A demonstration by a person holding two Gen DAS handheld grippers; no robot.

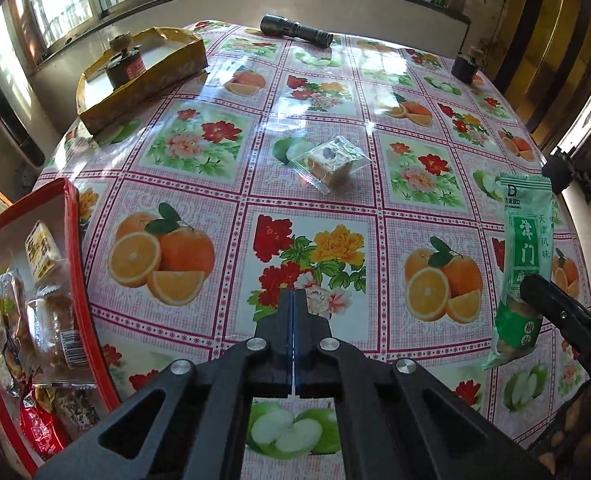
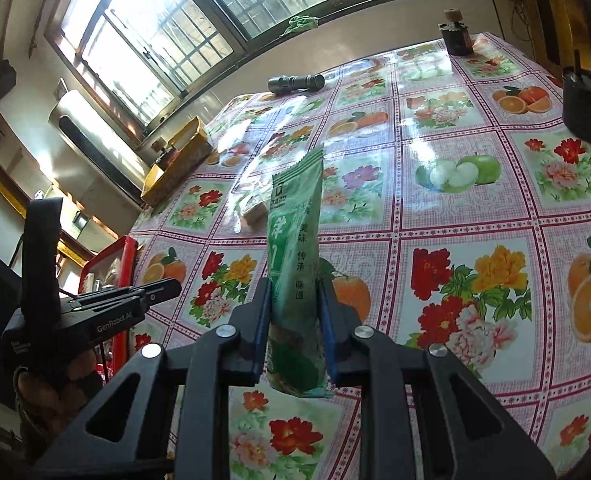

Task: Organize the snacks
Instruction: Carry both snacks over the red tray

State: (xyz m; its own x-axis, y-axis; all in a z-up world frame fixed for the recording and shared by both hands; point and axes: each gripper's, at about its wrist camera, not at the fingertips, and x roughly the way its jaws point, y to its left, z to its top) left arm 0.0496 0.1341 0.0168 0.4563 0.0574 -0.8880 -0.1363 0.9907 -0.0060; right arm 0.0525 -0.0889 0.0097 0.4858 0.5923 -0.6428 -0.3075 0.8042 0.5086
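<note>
The right gripper's (image 2: 295, 328) fingers clamp a green snack packet (image 2: 295, 264) upright above the bench (image 2: 475, 208). The left gripper's (image 1: 293, 312) fingers are pressed together, empty. A clear-wrapped snack (image 1: 329, 162) lies mid-bench; a red tray (image 1: 77, 248) of snacks sits left.
</note>
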